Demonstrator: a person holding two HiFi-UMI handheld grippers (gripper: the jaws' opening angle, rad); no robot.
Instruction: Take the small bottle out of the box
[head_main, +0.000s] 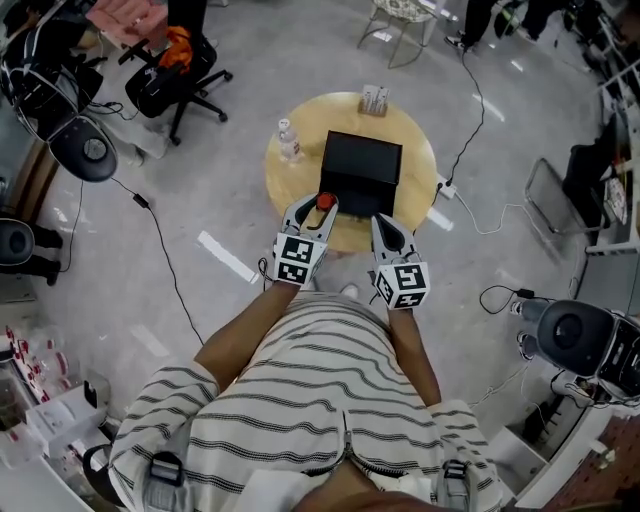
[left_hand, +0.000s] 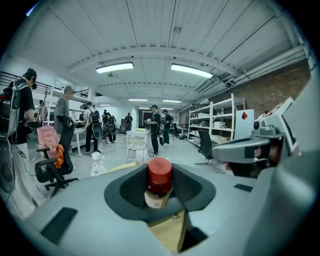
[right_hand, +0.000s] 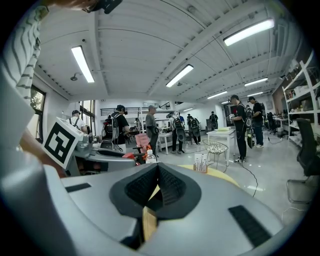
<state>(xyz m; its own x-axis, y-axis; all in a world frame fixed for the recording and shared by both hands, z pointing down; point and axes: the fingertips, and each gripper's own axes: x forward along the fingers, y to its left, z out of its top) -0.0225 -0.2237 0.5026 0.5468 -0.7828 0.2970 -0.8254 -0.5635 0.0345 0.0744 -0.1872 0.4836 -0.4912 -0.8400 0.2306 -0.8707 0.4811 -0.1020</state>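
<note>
Small bottle (left_hand: 159, 182) base hidden by left tool (head_main: 318, 208); box (head_main: 360, 172) interior too dark to tell.

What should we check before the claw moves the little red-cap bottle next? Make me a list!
1. Left claw grips the small bottle: ok, pads press on both sides.
2. Bottle upright: ok.
3. Bottle clear of the black box: cannot tell; it sits at the box's near-left corner.
4. Right claw out of the way: ok, shut and empty, by the box's near edge.
5. Bare table to set it on: ok, left of the box, near the water bottle.
</note>
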